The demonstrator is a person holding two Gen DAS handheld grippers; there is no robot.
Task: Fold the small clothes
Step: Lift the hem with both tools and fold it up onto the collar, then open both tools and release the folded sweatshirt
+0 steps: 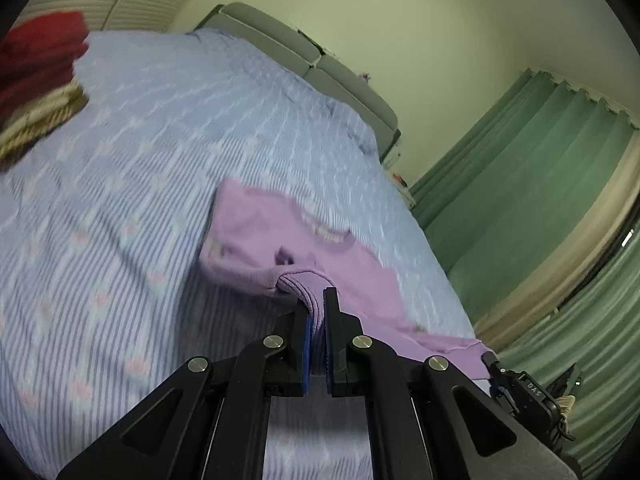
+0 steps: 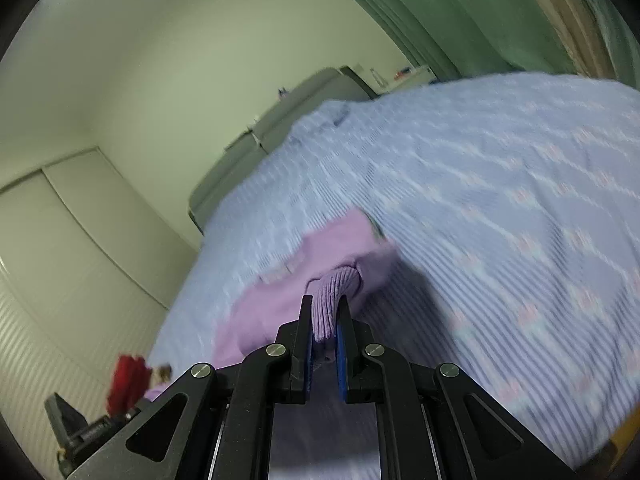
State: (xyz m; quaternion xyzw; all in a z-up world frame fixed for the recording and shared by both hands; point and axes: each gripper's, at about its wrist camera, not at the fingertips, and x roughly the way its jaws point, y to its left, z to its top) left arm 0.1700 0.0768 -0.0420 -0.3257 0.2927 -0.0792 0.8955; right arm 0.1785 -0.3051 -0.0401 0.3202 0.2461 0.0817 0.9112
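Black hand-held gripper [image 1: 319, 300] linkages, silver round screws, blue pads [image 1: 307, 344] inside the fingers.

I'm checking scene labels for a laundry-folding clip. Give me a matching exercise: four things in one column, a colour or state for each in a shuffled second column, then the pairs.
Things:
1. small knitted sweater
2. pleated window curtain
3. folded clothes pile at the bed's far corner
4. left claw

Descriptions:
A. green
B. red on top
C. shut on ribbed fabric
D. lilac

Pairs: 1-D, 2-A, 3-B, 4-C
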